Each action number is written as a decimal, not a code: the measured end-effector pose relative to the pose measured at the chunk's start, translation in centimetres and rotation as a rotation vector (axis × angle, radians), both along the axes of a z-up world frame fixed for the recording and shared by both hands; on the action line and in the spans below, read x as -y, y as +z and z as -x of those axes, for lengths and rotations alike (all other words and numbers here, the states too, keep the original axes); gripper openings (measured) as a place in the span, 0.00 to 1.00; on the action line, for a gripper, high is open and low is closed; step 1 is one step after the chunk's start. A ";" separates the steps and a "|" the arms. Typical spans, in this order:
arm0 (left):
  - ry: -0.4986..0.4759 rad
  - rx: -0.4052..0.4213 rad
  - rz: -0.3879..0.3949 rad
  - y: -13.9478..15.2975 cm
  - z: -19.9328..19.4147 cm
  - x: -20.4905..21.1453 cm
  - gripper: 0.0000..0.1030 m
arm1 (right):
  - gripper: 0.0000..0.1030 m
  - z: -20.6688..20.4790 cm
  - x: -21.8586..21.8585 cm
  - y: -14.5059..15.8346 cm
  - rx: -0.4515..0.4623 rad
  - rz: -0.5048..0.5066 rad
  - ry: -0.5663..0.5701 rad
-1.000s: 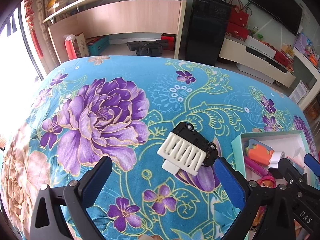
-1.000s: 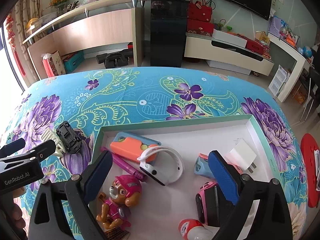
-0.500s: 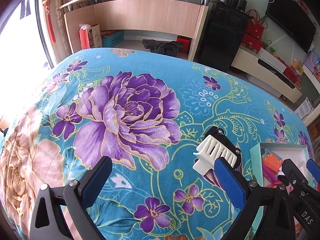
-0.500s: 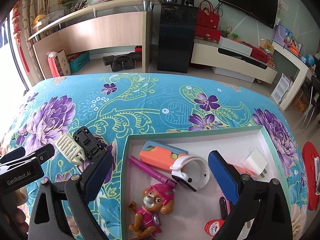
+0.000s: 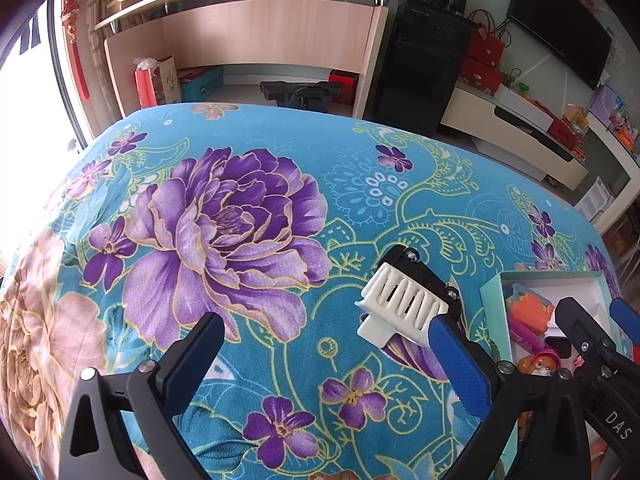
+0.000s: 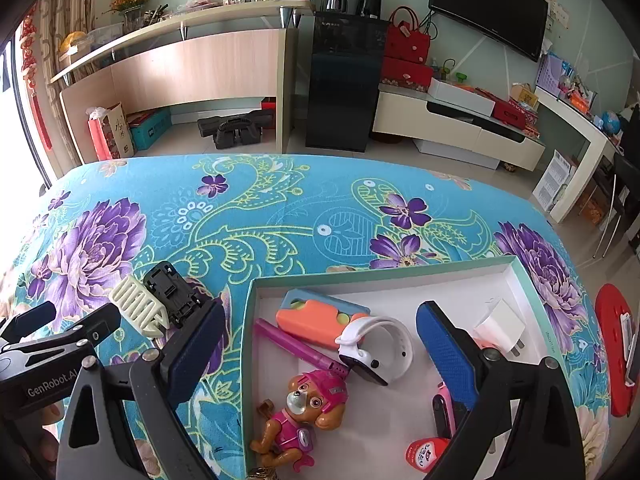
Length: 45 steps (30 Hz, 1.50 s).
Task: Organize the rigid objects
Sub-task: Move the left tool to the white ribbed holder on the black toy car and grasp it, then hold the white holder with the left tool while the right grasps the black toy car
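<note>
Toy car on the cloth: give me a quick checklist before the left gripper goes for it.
1. Left gripper open: ok, jaws wide and empty.
2. Toy car between the jaws: not ok, it sits off by the right finger.
3. Car clear of the box: ok, it lies on the cloth beside it.
4. Room in the box: ok, bare floor near the far wall.
5. Right gripper out of the way: ok, open over the box, holding nothing.
6. Car upright: not ok, underside showing.
</note>
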<state>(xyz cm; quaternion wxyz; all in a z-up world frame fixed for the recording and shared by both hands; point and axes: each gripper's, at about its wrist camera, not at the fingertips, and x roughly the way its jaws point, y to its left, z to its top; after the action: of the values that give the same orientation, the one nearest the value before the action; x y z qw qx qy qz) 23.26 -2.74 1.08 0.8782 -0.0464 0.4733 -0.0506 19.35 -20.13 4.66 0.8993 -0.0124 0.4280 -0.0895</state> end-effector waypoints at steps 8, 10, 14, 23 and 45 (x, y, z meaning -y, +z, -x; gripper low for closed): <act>-0.065 -0.013 -0.003 -1.5 -1.0 2.4 1.00 | 0.94 -0.1 0.4 -0.4 -0.010 -0.010 -0.005; -0.073 -0.014 -0.011 -1.9 -1.2 2.9 1.00 | 0.94 -0.1 0.6 -0.6 -0.014 -0.014 -0.009; -0.055 -0.010 -0.061 -2.5 -1.6 3.3 1.00 | 0.94 -0.3 0.8 -0.9 -0.024 -0.034 -0.011; 0.011 0.020 -0.079 -2.4 -1.7 1.1 0.95 | 0.94 -0.6 0.1 -1.4 -0.030 -0.060 0.010; 0.067 0.072 0.038 -2.2 -2.4 -2.6 0.25 | 0.94 -1.4 -3.4 -2.8 -0.060 -0.083 0.109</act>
<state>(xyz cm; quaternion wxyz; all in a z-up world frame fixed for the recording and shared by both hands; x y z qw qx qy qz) 25.66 -0.13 -1.15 0.8948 -0.0771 0.4386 -0.0318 20.78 -16.74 1.83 0.8894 -0.0010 0.4566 -0.0222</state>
